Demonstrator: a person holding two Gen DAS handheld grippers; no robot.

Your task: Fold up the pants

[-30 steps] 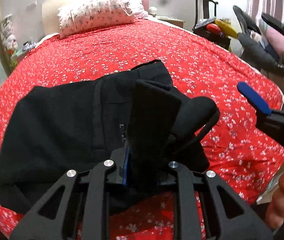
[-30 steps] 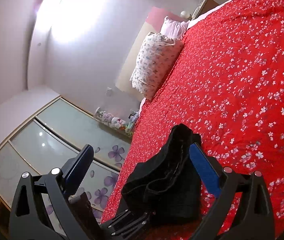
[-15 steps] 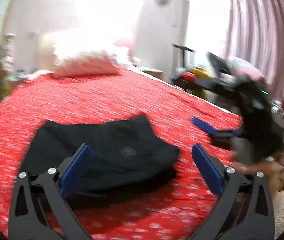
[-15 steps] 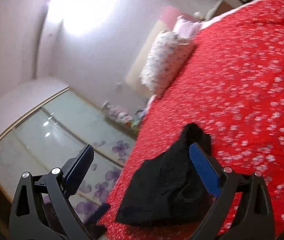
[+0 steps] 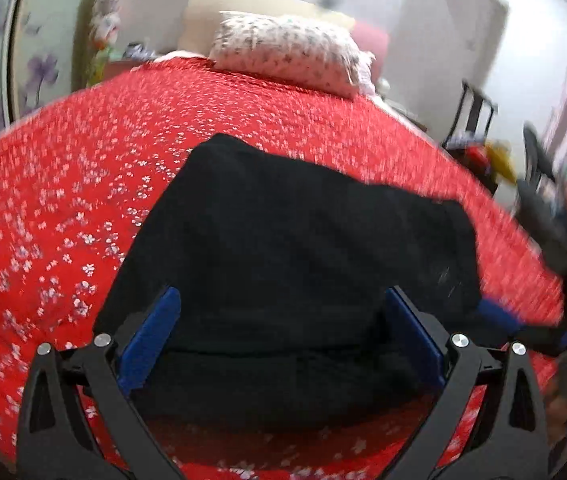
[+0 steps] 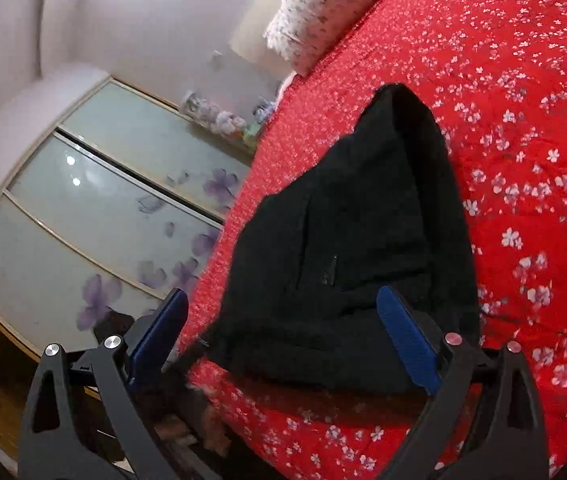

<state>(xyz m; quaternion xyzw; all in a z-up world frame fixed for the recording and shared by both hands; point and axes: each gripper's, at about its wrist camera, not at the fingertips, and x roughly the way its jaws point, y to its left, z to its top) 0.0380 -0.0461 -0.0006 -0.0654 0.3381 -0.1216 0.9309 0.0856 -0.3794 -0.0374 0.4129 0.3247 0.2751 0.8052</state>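
We see the black pants (image 5: 303, 248) lying in a folded bundle on the red floral bedspread (image 5: 63, 208), near the bed's close edge. They rest flat, with a thicker doubled layer along the near side. In the right wrist view a seam and a small zipper pull show on the top layer of the pants (image 6: 347, 240).

Our left gripper (image 5: 283, 336) is released: its blue pads (image 5: 151, 336) stand wide apart over the near part of the bundle, nothing pinched between them. We cannot tell whether the fingers brush the fabric; the picture is blurred.

Our right gripper (image 6: 283, 332) is also released, jaws spread wide, blue pads (image 6: 407, 340) apart. Its right pad sits over the pants' near edge, its left pad hangs off past the bed's side. No cloth is clamped. In the left wrist view the right gripper (image 5: 499, 316) shows at the right edge of the bundle, one blue pad just beside the fabric; contact unclear.

A floral pillow (image 5: 287, 52) lies at the head of the bed, well apart from the pants. Sliding wardrobe doors with purple flowers (image 6: 95, 216) stand beside the bed. Cluttered dark furniture (image 5: 479, 152) sits off to the right, too blurred to name.
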